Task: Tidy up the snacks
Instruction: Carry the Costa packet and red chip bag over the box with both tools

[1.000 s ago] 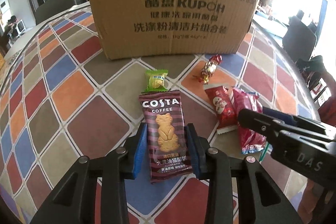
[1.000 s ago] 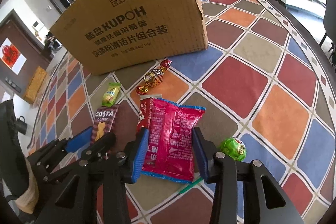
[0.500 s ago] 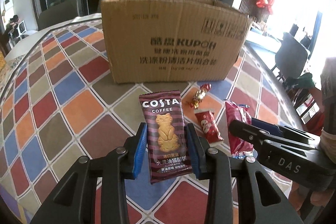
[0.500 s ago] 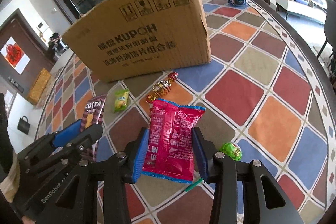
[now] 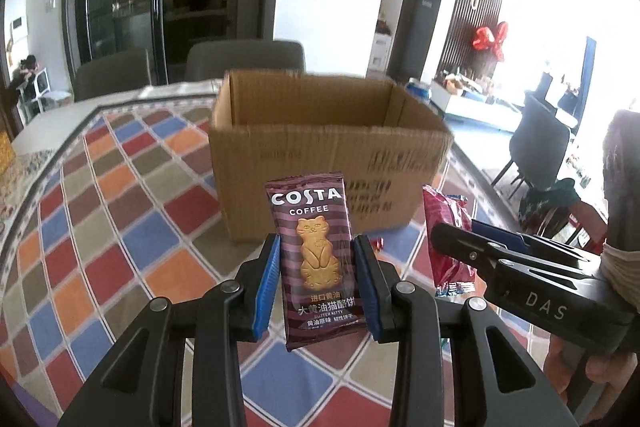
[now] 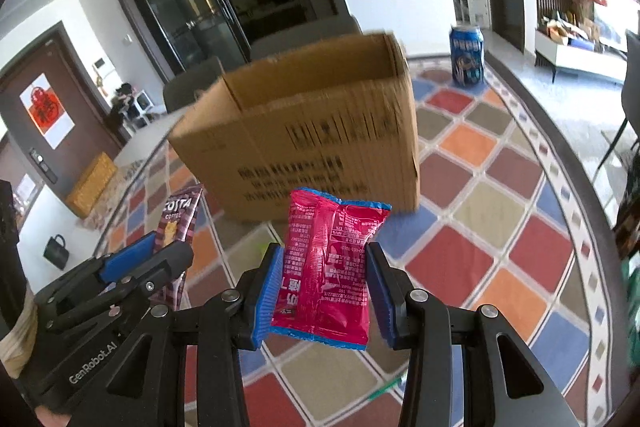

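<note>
My left gripper [image 5: 316, 275] is shut on a maroon Costa Coffee biscuit packet [image 5: 314, 259], held upright above the table in front of the open cardboard box [image 5: 328, 151]. My right gripper [image 6: 326, 287] is shut on a red snack packet [image 6: 326, 259], also lifted, facing the same box [image 6: 312, 131]. The right gripper with the red packet [image 5: 448, 231] shows at the right of the left wrist view. The left gripper and Costa packet [image 6: 178, 219] show at the left of the right wrist view. The box top is open; its inside floor is hidden.
The table has a colourful diamond-patterned cloth [image 5: 120, 211]. A blue Pepsi can [image 6: 466, 55] stands behind the box to the right. A candy wrapper [image 5: 378, 243] peeks out near the box base. Chairs [image 5: 244, 61] stand beyond the far table edge.
Both grippers have risen with their packets, from table level to about the height of the box rim. The box opening has come into view; most table snacks have dropped out of sight.
</note>
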`<state>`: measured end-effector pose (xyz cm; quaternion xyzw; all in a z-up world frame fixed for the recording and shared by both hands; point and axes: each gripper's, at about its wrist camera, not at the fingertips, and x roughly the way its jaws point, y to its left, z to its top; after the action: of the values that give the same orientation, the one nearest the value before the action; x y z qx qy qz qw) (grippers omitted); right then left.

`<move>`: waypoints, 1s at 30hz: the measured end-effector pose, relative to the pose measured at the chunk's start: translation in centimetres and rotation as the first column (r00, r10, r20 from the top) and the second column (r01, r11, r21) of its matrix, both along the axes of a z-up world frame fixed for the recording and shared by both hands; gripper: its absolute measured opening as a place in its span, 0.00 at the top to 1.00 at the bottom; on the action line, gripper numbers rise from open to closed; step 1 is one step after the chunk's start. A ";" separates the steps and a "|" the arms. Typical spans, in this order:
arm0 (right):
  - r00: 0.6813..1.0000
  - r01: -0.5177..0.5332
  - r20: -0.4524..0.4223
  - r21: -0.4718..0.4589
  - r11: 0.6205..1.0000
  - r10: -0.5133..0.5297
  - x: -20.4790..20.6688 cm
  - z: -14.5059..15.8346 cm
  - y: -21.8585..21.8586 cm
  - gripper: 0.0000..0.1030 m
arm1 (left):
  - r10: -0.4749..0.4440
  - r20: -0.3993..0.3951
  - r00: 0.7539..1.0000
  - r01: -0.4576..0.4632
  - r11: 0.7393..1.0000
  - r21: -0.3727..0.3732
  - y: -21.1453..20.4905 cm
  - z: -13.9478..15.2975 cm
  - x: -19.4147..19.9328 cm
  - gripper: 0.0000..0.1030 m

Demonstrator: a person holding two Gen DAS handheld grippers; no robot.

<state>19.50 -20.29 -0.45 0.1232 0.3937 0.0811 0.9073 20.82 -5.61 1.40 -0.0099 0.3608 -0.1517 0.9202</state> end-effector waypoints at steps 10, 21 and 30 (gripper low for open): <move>0.993 -0.009 0.116 -0.025 1.000 0.012 2.2 4.8 0.6 0.59 | 0.006 0.089 0.996 -0.005 1.000 -0.010 0.3 4.5 2.7 0.65; 0.987 -0.008 0.161 -0.067 0.998 0.019 6.2 7.7 0.8 0.59 | 0.013 0.112 0.994 -0.015 1.000 0.016 0.3 6.7 6.9 0.65; 0.987 -0.004 0.160 -0.095 0.995 0.019 9.2 8.2 1.0 0.58 | 0.008 0.058 0.998 -0.010 1.000 0.020 0.3 6.3 11.2 0.65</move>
<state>28.68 -19.28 7.75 0.0711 0.3234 0.0774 0.9404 32.04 -5.28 7.74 0.0023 0.3357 -0.1440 0.9309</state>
